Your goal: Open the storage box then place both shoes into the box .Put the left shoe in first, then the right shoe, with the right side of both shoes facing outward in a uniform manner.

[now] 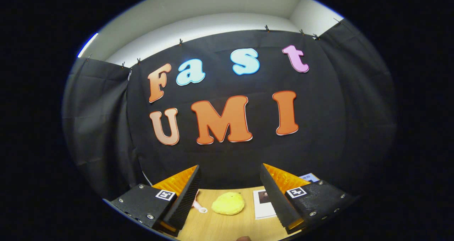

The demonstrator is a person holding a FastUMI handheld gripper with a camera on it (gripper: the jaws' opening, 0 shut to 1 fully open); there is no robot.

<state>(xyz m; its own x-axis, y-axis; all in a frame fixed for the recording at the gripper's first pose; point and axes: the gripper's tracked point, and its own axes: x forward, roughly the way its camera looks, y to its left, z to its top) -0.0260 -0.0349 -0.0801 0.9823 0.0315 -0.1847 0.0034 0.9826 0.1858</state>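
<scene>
Gripper (230, 193): fingers stand wide apart with nothing between them, held level and well above the table, pointing at the booth wall.
Fingertip at the near edge: a small rounded tip (243, 238), likely a person's finger, shows just below the gap between the fingers.
Table (220, 227): light wood-grain top, seen in the gap between the fingers.
Yellow thing (228, 203): a soft, rounded, plush-looking lump lies on the table between and just ahead of the fingers; it could be a slipper-type shoe seen end-on, but its form is too squashed by the lens to tell, and left from right cannot be told.
White piece (199, 207): a small white, spoon-like part lies beside the left finger, near the yellow thing but apart from it.
Printed sheet (264, 203): a white paper with a dark picture lies by the right finger; a second card (309, 177) peeks beyond that finger.
Storage box: where it stands cannot be told from this view, nor whether it is open or shut.
Second shoe: its place cannot be told either.
Step in hand: as a judgement, the empty, raised gripper fits both a hand on its way to a job and one lifted away after letting go; the picture does not settle which.
Next move: whatever it is, it calls for tipping the gripper down so table, box and shoes come under the fingers.
Booth wall (106, 127): black cloth hung by clips, pale wall above.
</scene>
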